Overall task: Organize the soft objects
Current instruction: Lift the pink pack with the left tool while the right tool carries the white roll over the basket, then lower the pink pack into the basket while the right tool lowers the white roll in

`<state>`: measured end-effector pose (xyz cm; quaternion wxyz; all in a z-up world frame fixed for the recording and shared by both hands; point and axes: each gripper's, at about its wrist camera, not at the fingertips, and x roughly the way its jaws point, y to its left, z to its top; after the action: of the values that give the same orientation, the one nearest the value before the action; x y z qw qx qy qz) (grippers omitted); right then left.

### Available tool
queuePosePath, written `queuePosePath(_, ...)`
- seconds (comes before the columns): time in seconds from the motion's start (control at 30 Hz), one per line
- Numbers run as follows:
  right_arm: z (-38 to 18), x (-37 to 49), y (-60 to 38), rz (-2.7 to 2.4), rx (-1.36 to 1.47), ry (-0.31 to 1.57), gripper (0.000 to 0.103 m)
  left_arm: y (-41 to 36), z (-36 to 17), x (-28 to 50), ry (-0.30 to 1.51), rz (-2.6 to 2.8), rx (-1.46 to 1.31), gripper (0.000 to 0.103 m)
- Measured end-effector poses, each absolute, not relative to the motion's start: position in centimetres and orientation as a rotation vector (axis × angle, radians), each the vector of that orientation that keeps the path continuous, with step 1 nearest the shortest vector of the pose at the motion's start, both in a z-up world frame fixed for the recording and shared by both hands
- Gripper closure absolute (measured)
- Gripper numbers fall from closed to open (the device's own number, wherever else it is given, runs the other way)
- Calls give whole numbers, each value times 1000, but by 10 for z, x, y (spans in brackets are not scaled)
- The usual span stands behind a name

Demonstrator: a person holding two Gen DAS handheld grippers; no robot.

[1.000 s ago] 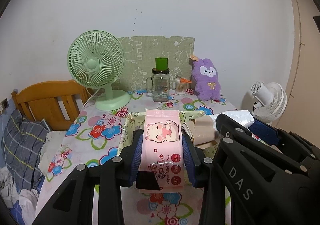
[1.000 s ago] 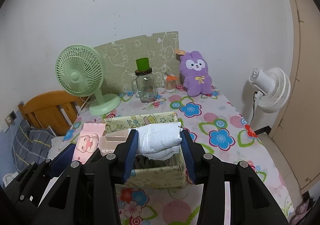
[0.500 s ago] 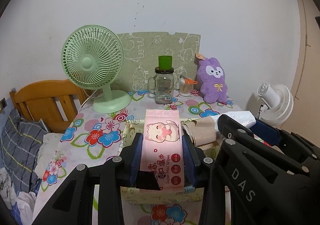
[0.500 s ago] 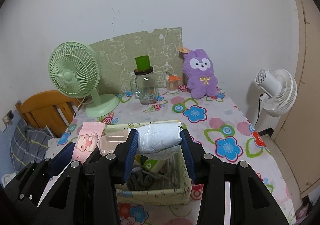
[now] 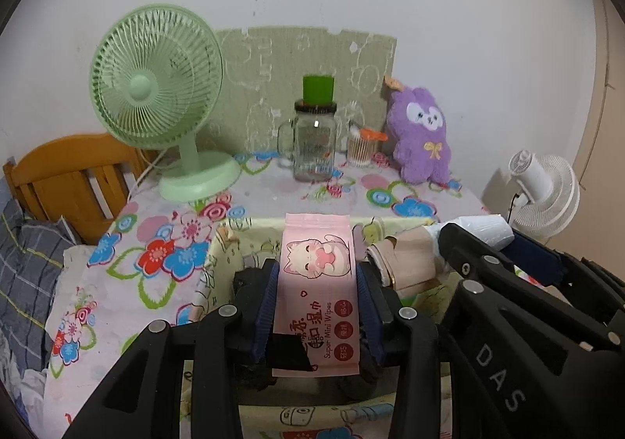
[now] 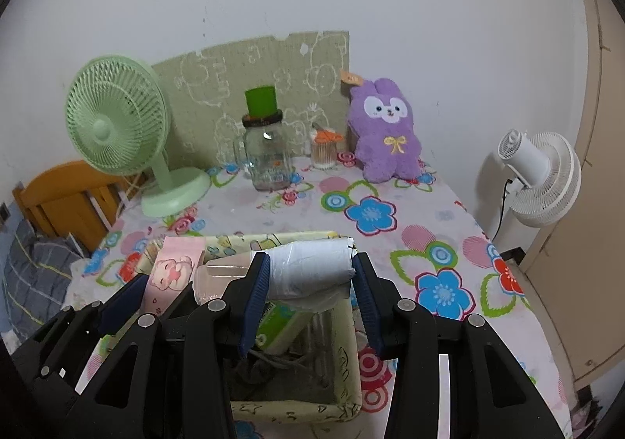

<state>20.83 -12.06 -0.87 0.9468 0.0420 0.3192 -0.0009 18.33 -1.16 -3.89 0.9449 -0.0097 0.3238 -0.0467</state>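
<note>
My left gripper [image 5: 317,275] is shut on a pink pack of wet wipes [image 5: 317,294] with a cat picture, held over a pale yellow fabric box [image 5: 222,263]. Beside it, my right gripper [image 6: 311,271] is shut on a white plastic-wrapped soft roll [image 6: 310,273] above the same fabric box [image 6: 347,372]. Inside the box lie a green-and-white pack [image 6: 281,325] and dark cloth. The pink pack [image 6: 172,275] shows at the left of the right wrist view, with a beige wrapped item [image 5: 406,263] between the two grippers.
On the flowered tablecloth [image 6: 390,212] stand a green desk fan [image 5: 156,106], a glass jar with a green lid [image 5: 314,138], a cotton swab cup [image 6: 323,149] and a purple plush rabbit [image 6: 384,130]. A white fan [image 6: 539,177] stands off the right edge, a wooden chair [image 5: 62,181] at left.
Both grippers moved forward and down together, still holding their items. The fabric box slid from ahead of the fingers to beneath them, and the fan and jar appear nearer.
</note>
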Motion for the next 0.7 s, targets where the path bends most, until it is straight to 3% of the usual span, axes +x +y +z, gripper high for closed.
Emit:
queuePosePath(0.13, -16, 212, -119, 0, 91, 666, 56, -9, -44, 185, 675, -75, -8, 42)
queuePosePath(0.27, -21, 212, -116, 6, 94, 679, 56, -1, -49, 185, 689, -61, 1, 28)
queuePosePath(0.7, -24, 221, -92, 66, 84, 688, 57, 23, -53, 186, 731, -19, 14, 27)
